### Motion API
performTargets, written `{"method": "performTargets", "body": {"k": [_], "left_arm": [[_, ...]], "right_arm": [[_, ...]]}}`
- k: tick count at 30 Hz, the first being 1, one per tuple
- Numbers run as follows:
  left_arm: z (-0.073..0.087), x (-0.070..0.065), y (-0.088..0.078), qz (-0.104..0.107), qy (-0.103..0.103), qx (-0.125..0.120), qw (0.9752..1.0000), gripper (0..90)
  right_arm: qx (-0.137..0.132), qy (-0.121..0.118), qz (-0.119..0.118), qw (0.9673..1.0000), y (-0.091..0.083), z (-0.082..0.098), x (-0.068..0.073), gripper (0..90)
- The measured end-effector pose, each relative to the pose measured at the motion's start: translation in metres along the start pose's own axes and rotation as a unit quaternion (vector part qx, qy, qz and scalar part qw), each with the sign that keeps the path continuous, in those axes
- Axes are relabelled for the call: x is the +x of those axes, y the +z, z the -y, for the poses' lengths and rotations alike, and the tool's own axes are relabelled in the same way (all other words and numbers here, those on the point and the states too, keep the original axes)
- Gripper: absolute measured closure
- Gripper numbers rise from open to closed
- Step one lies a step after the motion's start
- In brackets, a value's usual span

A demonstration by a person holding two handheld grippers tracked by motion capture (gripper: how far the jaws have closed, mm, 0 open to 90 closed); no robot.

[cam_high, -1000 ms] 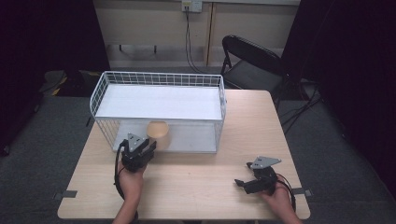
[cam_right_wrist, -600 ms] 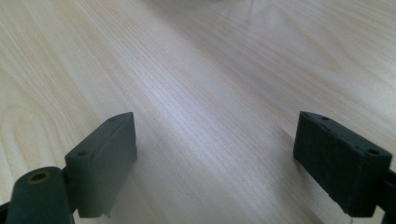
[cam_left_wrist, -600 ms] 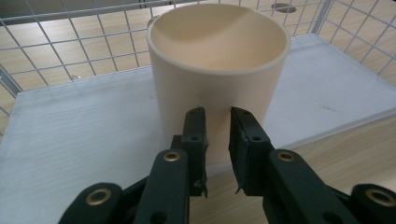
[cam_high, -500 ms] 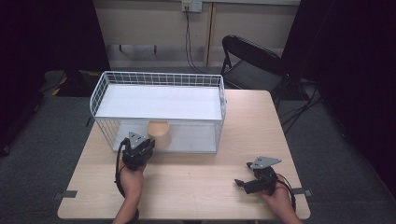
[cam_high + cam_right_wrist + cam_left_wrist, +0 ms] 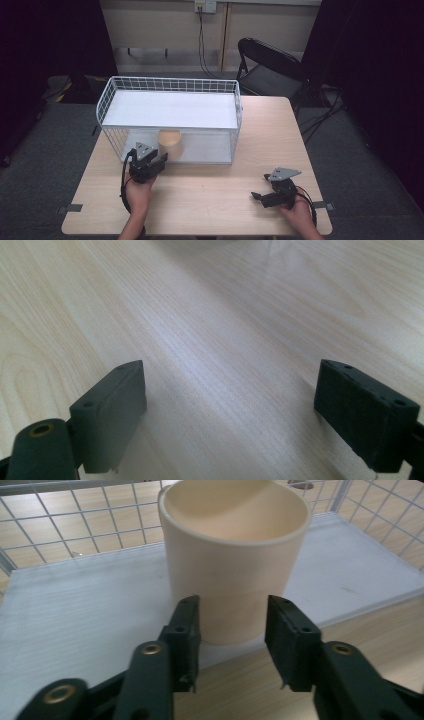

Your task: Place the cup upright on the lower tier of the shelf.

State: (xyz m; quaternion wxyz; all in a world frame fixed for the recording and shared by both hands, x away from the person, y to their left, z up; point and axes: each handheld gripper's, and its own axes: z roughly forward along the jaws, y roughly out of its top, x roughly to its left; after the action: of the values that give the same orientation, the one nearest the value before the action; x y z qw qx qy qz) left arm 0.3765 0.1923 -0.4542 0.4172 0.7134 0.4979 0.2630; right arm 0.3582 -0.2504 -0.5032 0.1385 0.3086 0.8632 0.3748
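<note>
One cup (image 5: pixel 169 142), one wire basket (image 5: pixel 107 95), one table (image 5: pixel 210 190), one chair (image 5: pixel 270 65), two hand-held grippers

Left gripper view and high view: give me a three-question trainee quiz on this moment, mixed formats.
1. True or false: the left gripper is clamped on the cream cylindrical cup.
2. Multiple choice: the cup stands on (a) the bare light wooden table, (b) the white liner at the open front of the white wire basket, (c) the black folding chair.
3. Fill in: the right gripper hangs with its jaws ____ over bare wood.

Key: 1 false, the jaws stand apart just in front of the cup; 2 b; 3 open.
</note>
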Motion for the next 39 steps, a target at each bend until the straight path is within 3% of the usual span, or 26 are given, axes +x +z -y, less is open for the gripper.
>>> {"method": "performTargets", "body": {"k": [5, 10, 16, 23, 29, 31, 39], "left_arm": [[0.003, 0.003, -0.001, 0.008, -0.005, -0.001, 1.0000, 36.7], [0.006, 0.004, -0.001, 0.015, 0.003, 0.000, 0.9999, 27.4], [0.007, 0.007, -0.003, 0.029, -0.006, 0.001, 0.9995, 19.4], [0.008, 0.007, -0.007, 0.037, 0.007, 0.004, 0.9993, 18.5], [0.009, 0.008, -0.008, 0.054, -0.001, 0.012, 0.9985, 15.1], [0.010, 0.009, -0.009, 0.051, 0.010, 0.020, 0.9984, 14.8], [0.012, 0.012, -0.014, 0.058, 0.019, 0.024, 0.9979, 12.9]], "right_arm": [[0.000, 0.000, 0.000, 1.0000, 0.000, 0.000, 0.000, 12.7], [0.000, 0.000, 0.000, 1.0000, 0.000, 0.000, 0.000, 12.7], [0.000, 0.000, 0.000, 1.0000, 0.000, 0.000, 0.000, 12.7], [0.000, 0.000, 0.000, 1.0000, 0.000, 0.000, 0.000, 12.7], [0.000, 0.000, 0.000, 1.0000, 0.000, 0.000, 0.000, 12.7], [0.000, 0.000, 0.000, 1.0000, 0.000, 0.000, 0.000, 12.7], [0.000, 0.000, 0.000, 1.0000, 0.000, 0.000, 0.000, 12.7]]}}
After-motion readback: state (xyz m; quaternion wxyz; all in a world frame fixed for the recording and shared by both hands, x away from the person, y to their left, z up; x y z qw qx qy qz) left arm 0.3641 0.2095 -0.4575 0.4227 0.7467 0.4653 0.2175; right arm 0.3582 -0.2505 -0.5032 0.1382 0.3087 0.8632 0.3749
